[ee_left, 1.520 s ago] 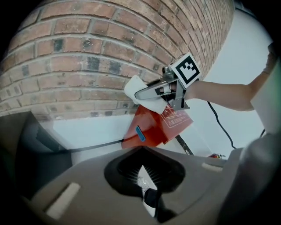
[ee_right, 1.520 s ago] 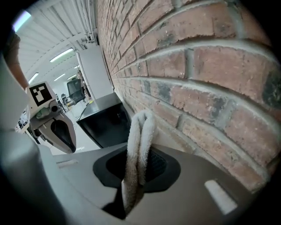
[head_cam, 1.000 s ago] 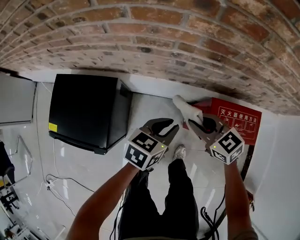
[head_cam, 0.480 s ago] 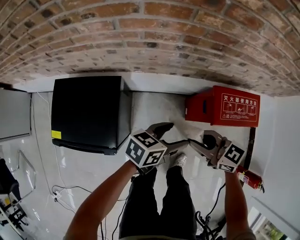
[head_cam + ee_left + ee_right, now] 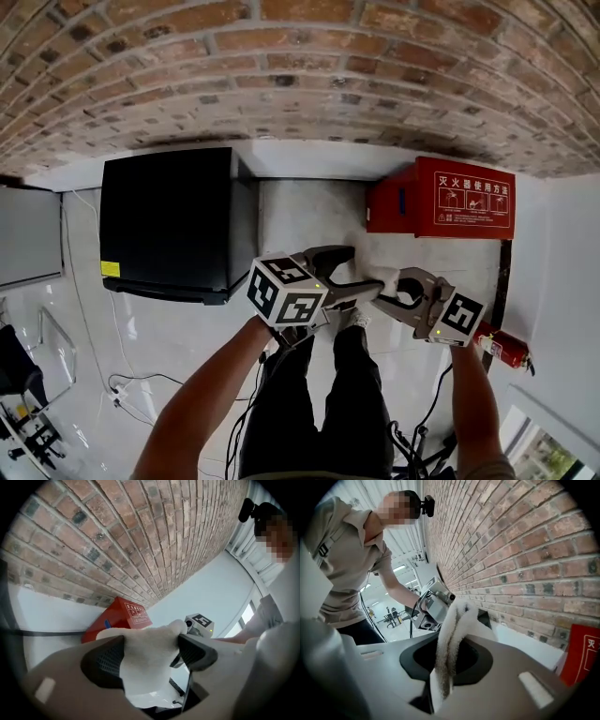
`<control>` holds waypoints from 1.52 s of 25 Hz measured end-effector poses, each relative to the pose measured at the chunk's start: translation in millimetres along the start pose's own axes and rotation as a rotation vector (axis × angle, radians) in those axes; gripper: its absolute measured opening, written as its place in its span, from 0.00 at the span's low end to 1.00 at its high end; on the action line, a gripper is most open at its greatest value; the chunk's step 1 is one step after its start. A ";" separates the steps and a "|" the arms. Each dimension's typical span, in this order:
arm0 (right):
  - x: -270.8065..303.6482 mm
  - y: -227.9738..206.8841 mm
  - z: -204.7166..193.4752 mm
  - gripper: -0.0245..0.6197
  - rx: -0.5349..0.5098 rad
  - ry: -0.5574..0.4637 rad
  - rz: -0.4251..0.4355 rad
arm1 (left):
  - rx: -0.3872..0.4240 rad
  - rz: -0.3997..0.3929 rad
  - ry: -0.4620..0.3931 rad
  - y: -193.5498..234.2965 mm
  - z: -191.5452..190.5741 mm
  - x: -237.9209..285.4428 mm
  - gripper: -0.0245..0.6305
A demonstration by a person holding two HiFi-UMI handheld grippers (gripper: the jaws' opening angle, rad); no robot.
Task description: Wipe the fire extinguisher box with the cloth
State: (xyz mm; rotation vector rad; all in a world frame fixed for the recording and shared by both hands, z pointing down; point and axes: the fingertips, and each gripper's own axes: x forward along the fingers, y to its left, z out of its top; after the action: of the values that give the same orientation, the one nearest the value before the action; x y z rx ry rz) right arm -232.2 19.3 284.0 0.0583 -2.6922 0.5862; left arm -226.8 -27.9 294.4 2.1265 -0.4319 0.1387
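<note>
Brick wall (image 5: 309, 84) spans everything ahead of our two grippers, with pale floor (image 5: 309, 211) at its foot. Well off to the left of our left gripper (image 5: 364, 269) a black cabinet (image 5: 164, 220) stands against the wall. We hold that gripper above the floor, pointing toward the wall and a little to the right. Its jaws are clamped on a thick bunch of the white cloth (image 5: 147, 656), which fills the gap from one pad to the other and bulges over the tips. Just to its right, our right gripper (image 5: 379, 292) points back across at it, tips close to tips. The right jaws are pressed on a thin folded edge of the same cloth, so the cloth runs between the two grippers. The red fire extinguisher box (image 5: 459, 197) sits on the floor against the wall, ahead of the right gripper and somewhat to its right. It is apart from both grippers and from the cloth, and its face with white print shows to us. Off to the right gripper's right and nearer us, a red fire extinguisher (image 5: 506, 349) is on the floor.
</note>
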 end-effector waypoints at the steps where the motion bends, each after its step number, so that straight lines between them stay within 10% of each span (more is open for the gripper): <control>1: 1.9 3.7 -1.9 0.15 0.003 0.004 0.017 | 0.014 -0.017 0.008 -4.8 -1.6 1.8 0.60; 9: 8.2 -10.4 -26.4 0.19 0.000 0.042 -0.010 | 0.169 0.014 0.014 -16.0 -5.7 14.5 0.26; 15: -28.9 -60.3 -71.7 0.46 0.105 0.113 -0.281 | 0.254 0.125 -0.007 8.0 9.1 22.3 0.21; 28: -66.1 -100.9 -201.4 0.37 0.148 0.154 -0.317 | 0.541 0.266 0.168 93.2 -32.3 144.6 0.21; 38: -56.9 -159.0 -261.0 0.15 0.073 0.221 -0.471 | 0.690 0.188 0.130 131.8 -46.4 198.5 0.21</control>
State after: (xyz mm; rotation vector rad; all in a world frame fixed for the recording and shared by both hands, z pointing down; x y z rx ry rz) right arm -66.8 -21.4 544.1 0.5929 -2.3257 0.5049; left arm -85.8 -106.4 475.8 2.7211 -0.5613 0.6034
